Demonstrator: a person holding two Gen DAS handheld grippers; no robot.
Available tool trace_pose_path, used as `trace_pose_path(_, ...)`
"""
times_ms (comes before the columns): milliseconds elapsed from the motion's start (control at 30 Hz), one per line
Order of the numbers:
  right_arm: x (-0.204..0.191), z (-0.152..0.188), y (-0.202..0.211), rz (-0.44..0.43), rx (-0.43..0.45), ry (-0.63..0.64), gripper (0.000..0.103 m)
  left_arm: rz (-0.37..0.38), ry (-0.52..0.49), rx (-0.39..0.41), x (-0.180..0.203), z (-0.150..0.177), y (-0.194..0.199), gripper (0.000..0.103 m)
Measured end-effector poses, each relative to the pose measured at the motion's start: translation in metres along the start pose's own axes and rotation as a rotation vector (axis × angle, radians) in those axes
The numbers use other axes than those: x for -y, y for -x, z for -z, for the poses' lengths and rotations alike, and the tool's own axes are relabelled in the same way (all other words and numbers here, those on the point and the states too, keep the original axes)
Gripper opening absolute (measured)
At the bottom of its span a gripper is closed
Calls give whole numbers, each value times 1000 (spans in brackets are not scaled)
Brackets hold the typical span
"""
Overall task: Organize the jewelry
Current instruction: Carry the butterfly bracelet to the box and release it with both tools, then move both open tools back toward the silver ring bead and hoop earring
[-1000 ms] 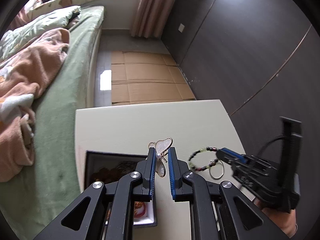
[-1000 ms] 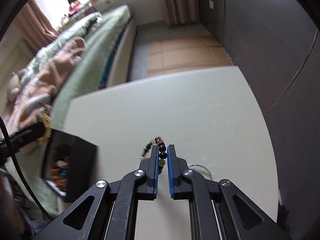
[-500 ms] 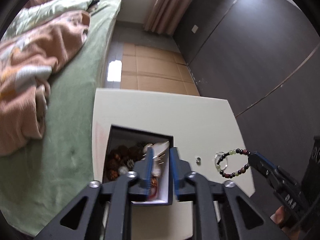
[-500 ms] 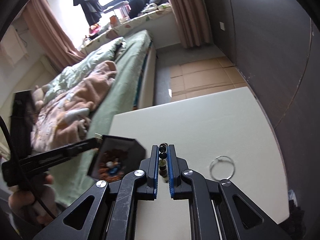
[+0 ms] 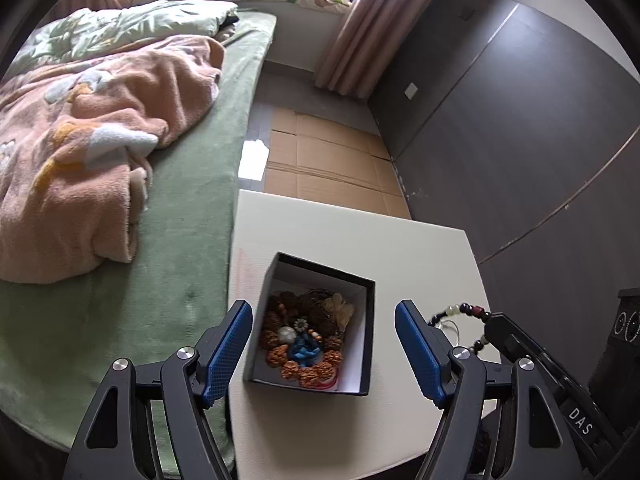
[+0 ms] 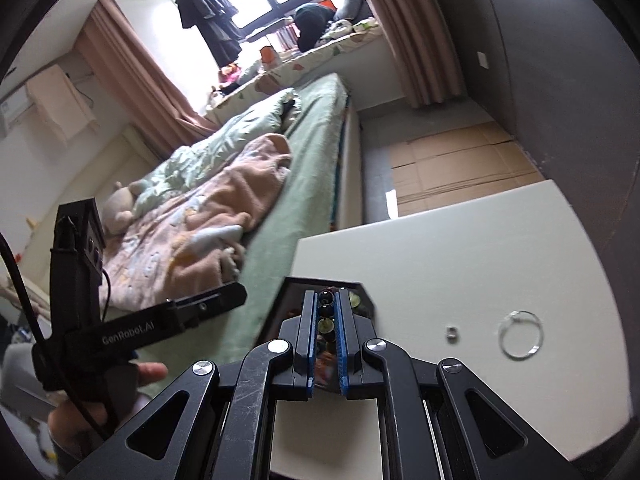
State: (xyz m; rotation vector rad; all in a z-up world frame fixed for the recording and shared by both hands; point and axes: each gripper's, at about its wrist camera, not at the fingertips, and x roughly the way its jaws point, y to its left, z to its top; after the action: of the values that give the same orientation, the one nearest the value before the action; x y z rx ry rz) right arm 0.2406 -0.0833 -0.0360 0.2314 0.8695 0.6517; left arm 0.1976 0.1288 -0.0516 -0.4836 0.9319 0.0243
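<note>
bracelet over the box, loose pieces left on the table

while my left fingers are opening above the black box with nothing between them, my right fingers are clenched on the beaded bracelet, which hangs just above the box's open top. the box sits at the table edge nearest the green bed, and it is already crowded with brown beads, a blue piece and a pale shell-like ornament. a thin ring and a small metal bit lie bare on the table, well apart from the box.

my worries from here, as i judge them:

- only a few beads sit between my right pads, so most of the strand dangles. if i release off centre, part of it could drape over the box wall and slide out onto the table.
- the box stands close to the bed-side edge. a nudge from either set of fingers could push it off.
- the contents are heaped, so a dropped bracelet may tangle with them or rest high.
- the thin ring lies flat, and i expect my pads to slip on it.
- the metal bit is small enough to be flicked away by a careless approach.
</note>
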Motion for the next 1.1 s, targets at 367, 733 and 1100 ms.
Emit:
trace_pose_path(367, -21, -7, -35, -49, -1, 14, 10, -28, 28, 22, -22, -4, 9, 75)
trace_pose_path(733, -14, -1, -51, 22, -99, 16, 52, -24, 8, 20, -15, -4, 8, 75)
trace_pose_path(1100, 40, 8, -2, 58, -106, -77, 52, -16, -62, 2, 17, 4, -3, 75)
